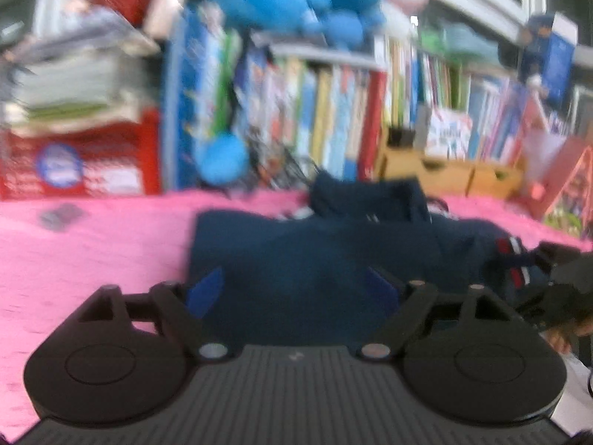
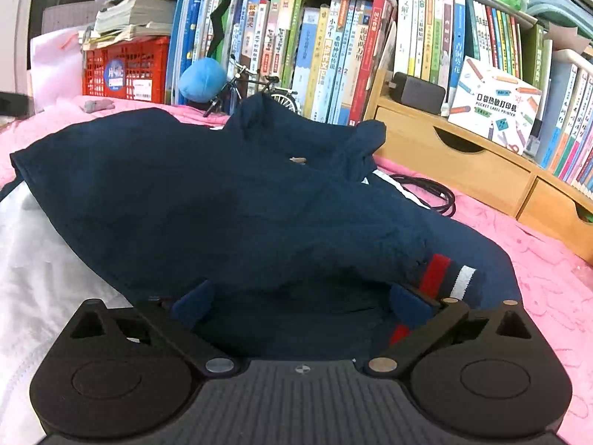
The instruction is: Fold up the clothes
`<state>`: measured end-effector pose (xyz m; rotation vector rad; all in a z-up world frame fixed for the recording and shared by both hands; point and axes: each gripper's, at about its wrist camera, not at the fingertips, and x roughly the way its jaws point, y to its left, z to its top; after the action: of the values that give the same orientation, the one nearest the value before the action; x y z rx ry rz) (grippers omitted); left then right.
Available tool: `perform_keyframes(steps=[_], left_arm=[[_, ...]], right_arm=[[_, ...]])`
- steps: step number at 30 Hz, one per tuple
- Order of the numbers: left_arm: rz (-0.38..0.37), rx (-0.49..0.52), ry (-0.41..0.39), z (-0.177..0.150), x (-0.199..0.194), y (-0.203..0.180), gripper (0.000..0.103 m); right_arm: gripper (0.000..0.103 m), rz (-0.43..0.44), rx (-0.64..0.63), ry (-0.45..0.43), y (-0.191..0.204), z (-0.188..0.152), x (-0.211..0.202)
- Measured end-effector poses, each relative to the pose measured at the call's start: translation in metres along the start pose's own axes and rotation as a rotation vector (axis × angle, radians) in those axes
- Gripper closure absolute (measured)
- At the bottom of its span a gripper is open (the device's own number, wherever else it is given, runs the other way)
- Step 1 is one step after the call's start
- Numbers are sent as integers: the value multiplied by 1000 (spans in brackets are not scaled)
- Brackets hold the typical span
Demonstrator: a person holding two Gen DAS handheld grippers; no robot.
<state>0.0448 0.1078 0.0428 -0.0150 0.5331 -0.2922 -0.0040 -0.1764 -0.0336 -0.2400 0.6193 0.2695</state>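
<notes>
A navy garment (image 1: 315, 252) lies bunched on the pink blanket (image 1: 92, 252); the left wrist view is blurred. My left gripper (image 1: 294, 291) hovers open at the garment's near edge, its blue pads (image 1: 205, 291) wide apart with nothing gripped. In the right wrist view the navy garment (image 2: 222, 204) fills the middle, with a red, navy and white striped cuff (image 2: 444, 274) at the right. My right gripper (image 2: 300, 304) is open, and navy cloth lies between and over its spread fingers (image 2: 192, 304). White fabric (image 2: 44, 267) shows under the garment at the left.
Behind the blanket stand a packed bookshelf (image 2: 333, 55), a red crate (image 2: 126, 70), a blue plush ball (image 2: 202, 79), a model bicycle (image 2: 259, 89) and wooden drawers (image 2: 463, 163). A black cable (image 2: 433, 189) lies by the garment. A blurred black shape (image 1: 556, 278) sits at the right edge.
</notes>
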Motion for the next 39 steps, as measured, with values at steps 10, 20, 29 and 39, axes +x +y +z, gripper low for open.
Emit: perform_keyframes(steps=[10, 20, 29, 39], left_arm=[[258, -109, 107, -21, 33, 59, 27], [165, -30, -48, 19, 6, 39, 48], [135, 129, 75, 21, 94, -14, 44], [213, 79, 95, 13, 80, 29, 33]], right_arm=[[0, -11, 1, -26, 0, 0, -4], [0, 53, 222, -173, -33, 7, -34], [0, -32, 121, -89, -37, 4, -24], [0, -68, 124, -84, -62, 1, -29]])
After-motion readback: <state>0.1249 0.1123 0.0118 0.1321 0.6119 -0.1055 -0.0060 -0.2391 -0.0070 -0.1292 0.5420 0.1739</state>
